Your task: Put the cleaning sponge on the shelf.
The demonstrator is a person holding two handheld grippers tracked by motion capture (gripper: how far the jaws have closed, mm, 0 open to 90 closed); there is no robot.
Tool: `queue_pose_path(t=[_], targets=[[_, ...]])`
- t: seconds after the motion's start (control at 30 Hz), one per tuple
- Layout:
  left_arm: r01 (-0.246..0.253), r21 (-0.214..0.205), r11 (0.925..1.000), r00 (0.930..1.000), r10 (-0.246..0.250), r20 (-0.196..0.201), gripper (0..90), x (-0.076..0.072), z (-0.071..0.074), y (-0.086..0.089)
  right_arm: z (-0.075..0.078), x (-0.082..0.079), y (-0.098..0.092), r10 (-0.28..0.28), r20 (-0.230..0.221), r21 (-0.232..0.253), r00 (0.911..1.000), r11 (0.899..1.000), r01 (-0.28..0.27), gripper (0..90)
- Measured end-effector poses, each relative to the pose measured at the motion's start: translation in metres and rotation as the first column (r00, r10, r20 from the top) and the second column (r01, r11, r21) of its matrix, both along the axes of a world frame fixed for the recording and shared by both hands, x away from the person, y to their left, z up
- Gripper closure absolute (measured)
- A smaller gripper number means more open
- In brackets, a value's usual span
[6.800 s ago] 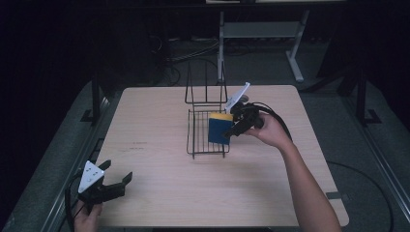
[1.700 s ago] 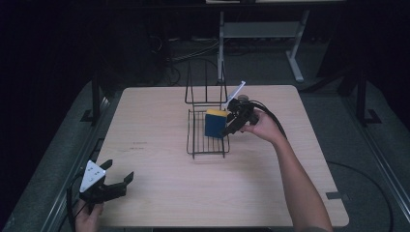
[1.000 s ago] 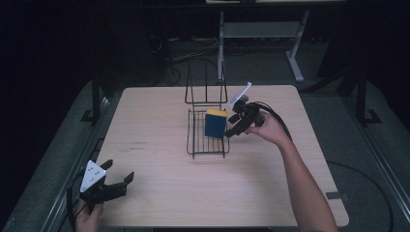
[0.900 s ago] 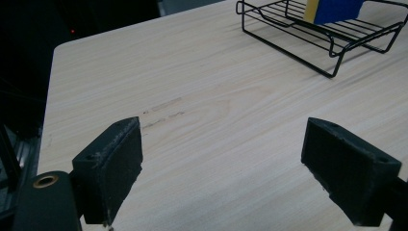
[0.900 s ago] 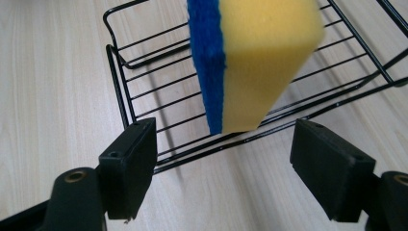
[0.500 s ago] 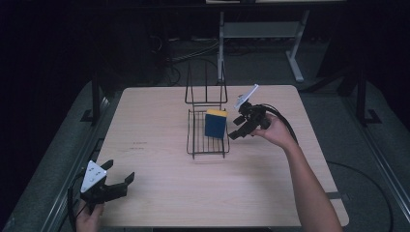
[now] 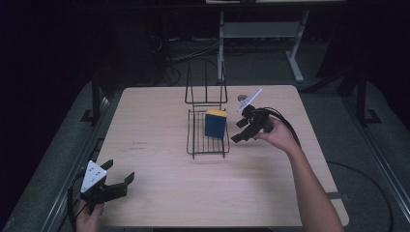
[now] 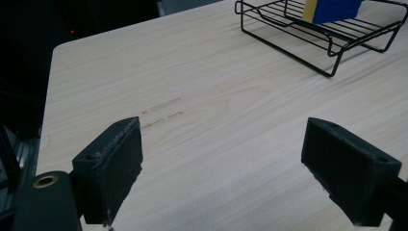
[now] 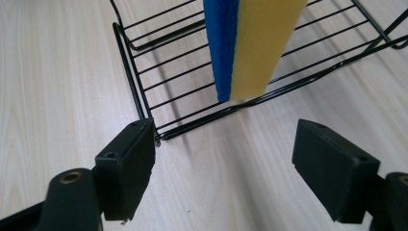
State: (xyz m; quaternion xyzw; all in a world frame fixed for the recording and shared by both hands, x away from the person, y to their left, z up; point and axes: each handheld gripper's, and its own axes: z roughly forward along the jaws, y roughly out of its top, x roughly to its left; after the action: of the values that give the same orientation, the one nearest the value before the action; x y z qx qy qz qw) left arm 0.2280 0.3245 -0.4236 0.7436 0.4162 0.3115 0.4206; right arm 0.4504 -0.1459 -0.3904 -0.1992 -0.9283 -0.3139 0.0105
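Both grippers are held open: the right gripper (image 7: pixel 244 129) is just beside the upright sponge (image 7: pixel 215 123) in the rack (image 7: pixel 208 145), the left gripper (image 7: pixel 112 182) well apart.

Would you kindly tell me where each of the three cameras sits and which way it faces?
High view: above the person's side, looking forward and down at the table; both forearms enter from below.
Left gripper view: on the left gripper, near a table corner, facing the wire rack; open jaws show.
Right gripper view: on the right gripper, close to the rack; open jaws show.
Shared: the blue-and-yellow sponge.
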Motion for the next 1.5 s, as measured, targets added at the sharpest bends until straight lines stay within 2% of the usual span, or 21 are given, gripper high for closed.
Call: queue_pose_path(t=[0.63, 0.73, 0.9, 1.13, 1.2, 1.4, 1.5], targets=[[0.002, 0.0, 1.0, 1.0, -0.002, -0.001, 13.9, 0.0, -0.001, -0.001, -0.009, -0.014, -0.018, -0.026, -0.006, -0.006, 0.9996, 1.0, 0.026, 20.2], [0.002, -0.002, 1.0, 1.0, -0.002, -0.003, 13.9, 0.0, -0.001, 0.0, -0.008, -0.016, -0.019, -0.03, -0.018, -0.016, 0.9994, 0.999, 0.03, 19.5], [0.0, -0.006, 1.0, 1.0, 0.0, -0.005, 13.9, 0.0, -0.001, 0.0, -0.005, -0.021, -0.02, -0.022, -0.008, -0.023, 0.9997, 1.0, 0.022, 19.4], [0.004, 0.001, 1.0, 1.0, -0.004, -0.005, 13.9, 0.0, -0.001, -0.001, -0.006, -0.032, -0.024, -0.022, 0.002, -0.01, 0.9998, 1.0, 0.022, 19.5], [0.003, 0.002, 1.0, 1.0, -0.003, -0.004, 13.9, 0.001, -0.001, -0.001, -0.008, -0.034, -0.025, -0.018, -0.02, -0.017, 0.9996, 1.0, 0.018, 19.1], [0.001, 0.001, 1.0, 1.0, -0.001, -0.007, 13.9, 0.0, -0.001, -0.001, -0.013, -0.042, -0.034, -0.035, -0.026, -0.004, 0.9991, 0.999, 0.035, 19.1], [0.002, 0.002, 1.0, 1.0, -0.002, -0.006, 13.9, 0.0, -0.001, -0.001, -0.014, -0.047, -0.037, -0.042, -0.013, 0.007, 0.999, 0.999, 0.042, 19.2]])
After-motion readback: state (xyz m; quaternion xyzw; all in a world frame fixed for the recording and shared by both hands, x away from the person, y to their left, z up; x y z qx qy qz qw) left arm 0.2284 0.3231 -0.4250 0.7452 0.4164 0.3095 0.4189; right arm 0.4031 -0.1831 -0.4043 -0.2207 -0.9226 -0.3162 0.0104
